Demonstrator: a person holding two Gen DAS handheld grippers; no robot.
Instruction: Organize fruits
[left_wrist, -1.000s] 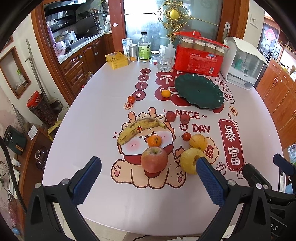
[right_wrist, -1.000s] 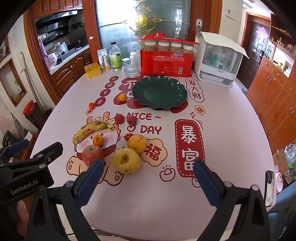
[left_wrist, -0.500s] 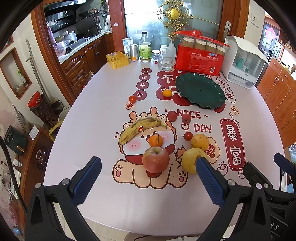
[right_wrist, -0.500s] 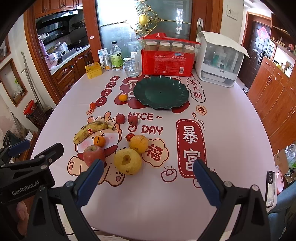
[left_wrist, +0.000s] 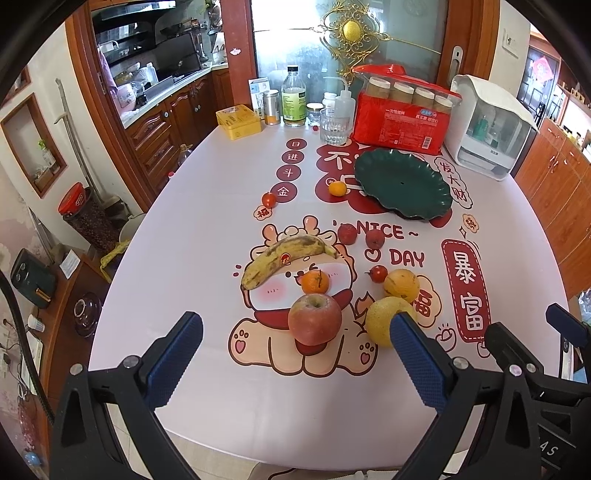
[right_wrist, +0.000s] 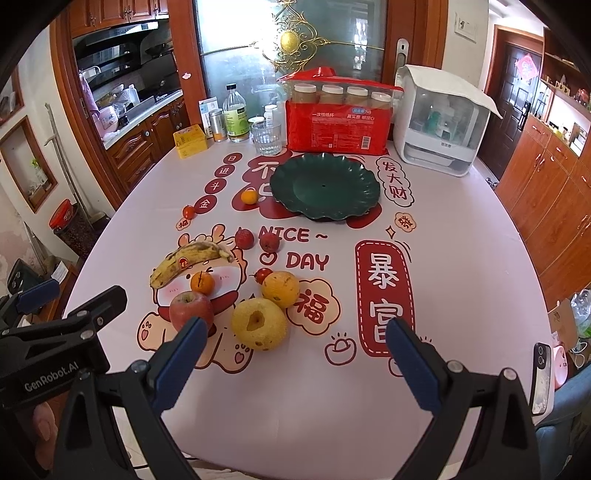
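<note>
Fruit lies loose on the printed tablecloth: a spotted banana (left_wrist: 284, 258), a red apple (left_wrist: 314, 319), a yellow pear (left_wrist: 384, 319), an orange (left_wrist: 401, 285), a small tangerine (left_wrist: 314, 282), another tangerine (left_wrist: 337, 188) and several small red fruits (left_wrist: 347, 234). An empty dark green plate (left_wrist: 402, 184) stands further back. My left gripper (left_wrist: 295, 332) is open and empty, just in front of the apple. My right gripper (right_wrist: 295, 336) is open and empty, in front of the pear (right_wrist: 259, 324) and apple (right_wrist: 191, 311).
At the table's far edge stand a red pack of cups (left_wrist: 402, 110), a white appliance (left_wrist: 487, 125), a glass (left_wrist: 334, 125), bottles (left_wrist: 294, 98) and a yellow tin (left_wrist: 239, 121). A phone (right_wrist: 541, 376) lies at the right edge. Cabinets flank both sides.
Both views have drifted slightly; the fruit sits a little lower and nearer in frame. Nothing on the table moved and both grippers stay open.
</note>
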